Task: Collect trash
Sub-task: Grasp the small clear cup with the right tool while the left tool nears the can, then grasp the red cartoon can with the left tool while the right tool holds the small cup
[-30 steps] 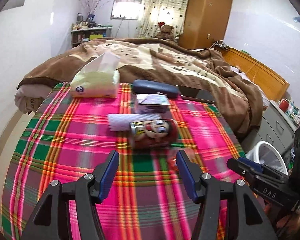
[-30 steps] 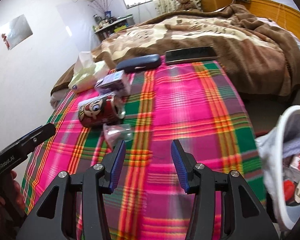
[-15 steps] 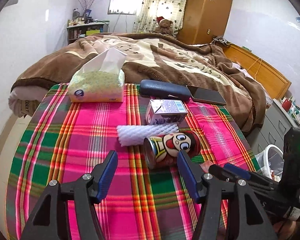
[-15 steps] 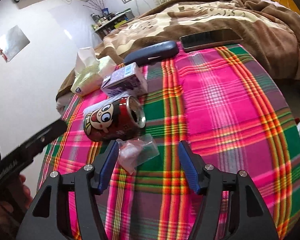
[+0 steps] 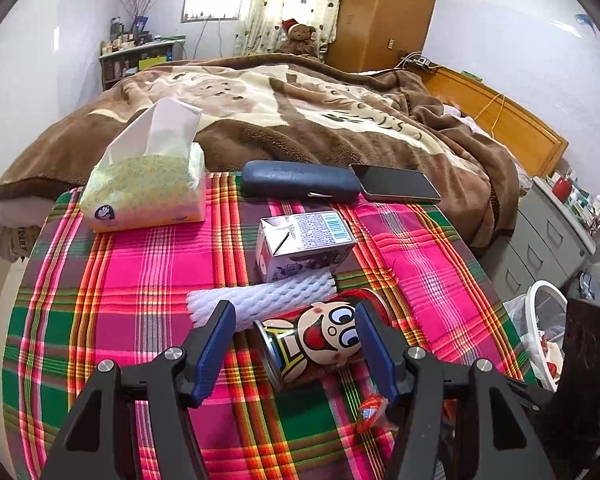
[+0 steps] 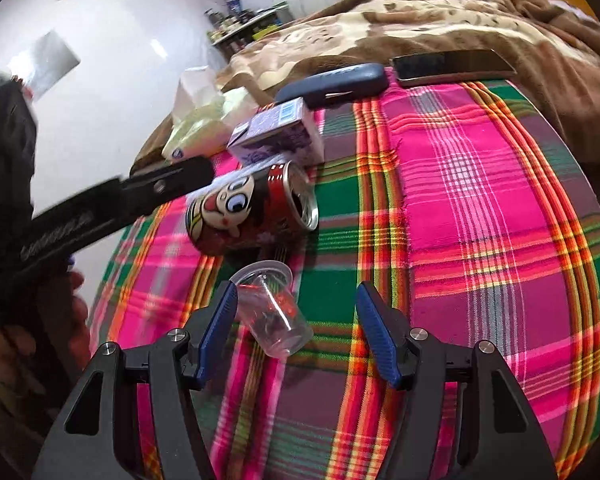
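The left tool [image 5: 296, 344], jaws apart, straddles the light, dentable can [image 5: 324, 340] lying mid-table, best gripped across its body, while the right tool [image 6: 296, 322], jaws just widened, frames the thin, crushable plastic cup [image 6: 272, 312] near the front edge.

We see the left gripper [image 5: 295, 346] open around a cartoon-faced can [image 5: 320, 338] lying on the plaid tablecloth [image 5: 140, 280].

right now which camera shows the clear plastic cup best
The right wrist view: the clear plastic cup lies on its side, in full view, between the open right gripper's fingers. The left wrist view hides nearly all of it behind that gripper's finger.
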Available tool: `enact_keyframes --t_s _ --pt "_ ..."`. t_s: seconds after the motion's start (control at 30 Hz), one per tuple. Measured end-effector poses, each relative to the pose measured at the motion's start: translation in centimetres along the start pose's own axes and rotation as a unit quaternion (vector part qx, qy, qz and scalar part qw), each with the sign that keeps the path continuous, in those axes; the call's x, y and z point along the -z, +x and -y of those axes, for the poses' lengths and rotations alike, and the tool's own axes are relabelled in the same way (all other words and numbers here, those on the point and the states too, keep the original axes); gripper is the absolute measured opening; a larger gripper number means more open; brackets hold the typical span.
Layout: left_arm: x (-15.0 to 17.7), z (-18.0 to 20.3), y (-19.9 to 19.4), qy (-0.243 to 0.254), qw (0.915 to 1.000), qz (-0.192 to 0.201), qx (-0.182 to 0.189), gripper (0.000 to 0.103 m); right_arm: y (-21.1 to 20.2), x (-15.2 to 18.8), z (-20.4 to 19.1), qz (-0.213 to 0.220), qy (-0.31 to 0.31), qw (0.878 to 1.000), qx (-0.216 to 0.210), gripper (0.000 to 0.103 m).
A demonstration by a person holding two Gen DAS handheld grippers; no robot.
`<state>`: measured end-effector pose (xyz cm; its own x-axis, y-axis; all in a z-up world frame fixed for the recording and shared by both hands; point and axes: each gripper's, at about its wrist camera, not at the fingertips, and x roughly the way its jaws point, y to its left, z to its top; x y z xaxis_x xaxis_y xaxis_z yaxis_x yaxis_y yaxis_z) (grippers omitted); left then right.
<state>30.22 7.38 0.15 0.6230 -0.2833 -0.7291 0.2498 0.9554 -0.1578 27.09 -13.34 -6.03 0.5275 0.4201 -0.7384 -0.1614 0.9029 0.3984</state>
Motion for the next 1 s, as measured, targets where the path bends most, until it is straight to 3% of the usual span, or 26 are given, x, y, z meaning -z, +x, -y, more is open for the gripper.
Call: enact_keyframes --t_s 0.27,0.43,0.5,0.53,1.0 --pt "0.2 0.1 2.1 0.005 0.9994 -0.031 0.01 0.062 0.3 0.3 -1.1 -0.018 -0.056 0.998 -0.023 0.063" --pt "0.4 -0.3 2.4 -0.006 0.9993 -0.035 0.014 0.062 0.5 0.5 -1.8 -0.024 -0.083 0.996 -0.003 0.062" --pt "0.5 -0.2 2.5 -0.004 0.9992 -0.036 0.018 0.062 0.6 0.5 -1.6 -0.024 -0.083 0.996 0.007 0.048" --pt "0.4 -0.2 2.6 -0.005 0.9991 -0.037 0.02 0.062 0.6 0.5 -1.5 -0.026 -0.084 0.996 0.013 0.03" --pt "1.5 2.9 2.6 0.037 0.9963 -0.059 0.051 0.062 -2.8 0.6 3.2 -0.002 -0.047 0.995 0.087 0.029"
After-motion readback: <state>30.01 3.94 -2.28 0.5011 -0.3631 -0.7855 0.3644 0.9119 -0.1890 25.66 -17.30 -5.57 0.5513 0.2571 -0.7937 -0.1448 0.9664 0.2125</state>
